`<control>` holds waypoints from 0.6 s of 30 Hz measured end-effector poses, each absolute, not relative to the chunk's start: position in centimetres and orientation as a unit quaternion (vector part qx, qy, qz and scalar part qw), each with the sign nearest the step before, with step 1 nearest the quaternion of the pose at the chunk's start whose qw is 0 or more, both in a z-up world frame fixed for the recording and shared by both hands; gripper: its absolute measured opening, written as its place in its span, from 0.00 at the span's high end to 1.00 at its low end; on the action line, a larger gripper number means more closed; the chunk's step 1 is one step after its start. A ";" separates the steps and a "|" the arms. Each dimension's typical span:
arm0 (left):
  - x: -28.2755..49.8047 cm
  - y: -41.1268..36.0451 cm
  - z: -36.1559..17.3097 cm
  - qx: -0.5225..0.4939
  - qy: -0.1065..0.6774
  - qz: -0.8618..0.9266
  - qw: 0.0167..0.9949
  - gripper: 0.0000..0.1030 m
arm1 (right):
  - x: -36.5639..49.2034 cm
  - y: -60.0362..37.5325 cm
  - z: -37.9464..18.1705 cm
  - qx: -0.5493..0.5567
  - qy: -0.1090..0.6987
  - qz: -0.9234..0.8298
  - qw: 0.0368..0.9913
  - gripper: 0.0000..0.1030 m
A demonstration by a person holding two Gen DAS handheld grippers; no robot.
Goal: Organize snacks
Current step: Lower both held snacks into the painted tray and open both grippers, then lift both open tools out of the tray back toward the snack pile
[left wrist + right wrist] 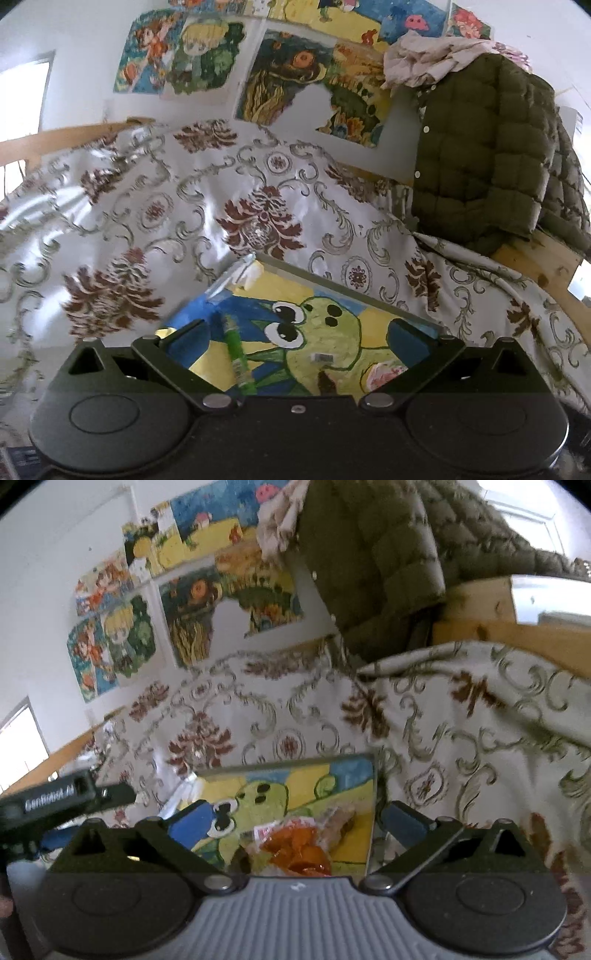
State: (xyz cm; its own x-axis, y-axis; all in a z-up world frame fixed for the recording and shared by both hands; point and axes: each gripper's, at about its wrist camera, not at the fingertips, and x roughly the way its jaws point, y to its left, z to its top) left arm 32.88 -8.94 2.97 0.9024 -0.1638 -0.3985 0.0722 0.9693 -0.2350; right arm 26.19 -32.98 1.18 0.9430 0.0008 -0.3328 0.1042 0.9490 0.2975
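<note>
Snacks lying on a frog painting under clear glass, on a bed draped in a flowered cloth.

Left wrist view: left gripper spread wide, nothing between the blue pads, held above the painting. Green snack stick lying on the painting just inside the left pad, apart from it. Small wrapped piece near the frog's mouth; a pink-and-white packet by the right finger, partly hidden. Flowered cloth all around; green quilted jacket hanging at upper right; children's drawings on the wall.

Right wrist view: right gripper likewise wide open, empty, above the same painting. Orange wrapped snacks heaped at the near edge between the fingers, touched by neither pad. Clear-wrapped brownish snack just behind the heap. Left gripper's black body visible at far left. Image somewhat blurred.
</note>
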 end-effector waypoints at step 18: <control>20.2 -7.3 2.3 -0.050 0.161 -0.059 0.984 0.01 | 14.2 -30.8 2.2 0.139 0.125 -0.068 0.980 0.00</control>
